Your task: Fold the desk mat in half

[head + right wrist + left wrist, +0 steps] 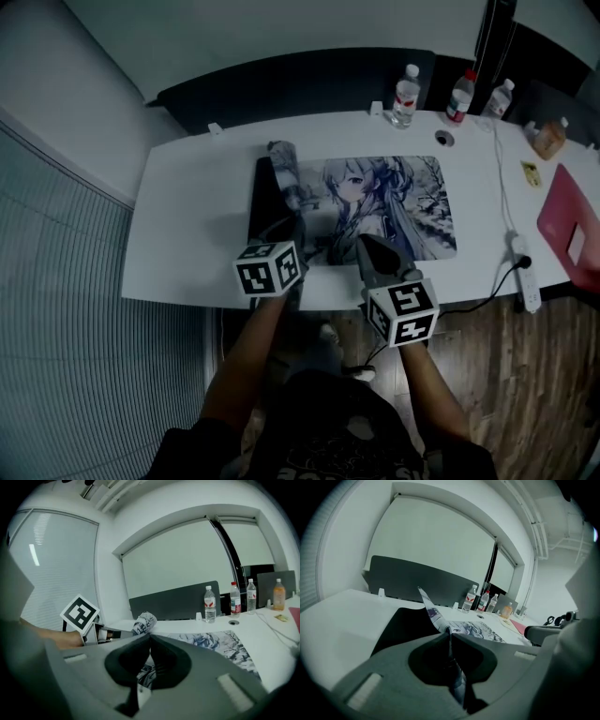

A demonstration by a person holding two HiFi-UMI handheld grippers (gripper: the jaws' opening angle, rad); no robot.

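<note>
Both forearms reach out from the bottom of my head view, roughly parallel and close together. The grippers tip a bit downward over the near edge of the white desk (187, 220).

The left gripper (292, 225) has its jaws pinched together on the desk mat (403, 202). In the left gripper view the printed sheet runs right through the closed tips and rises in front of them as a thin, twisted flap. The mat's left end is off the desk, so its black underside shows and a curled fold sits near the far left corner. The rest of the mat lies flat, print up, in the middle of the desk.

The right gripper (367, 246) sits just beside the left one, at the mat's near edge and a little further right. Its jaws are together too. Printed material shows in the hollow behind the tips, so I think it's clamped on that near edge, though the view is dim.

Three water bottles (405, 94) stand along the far edge, well away from the mat.
</note>
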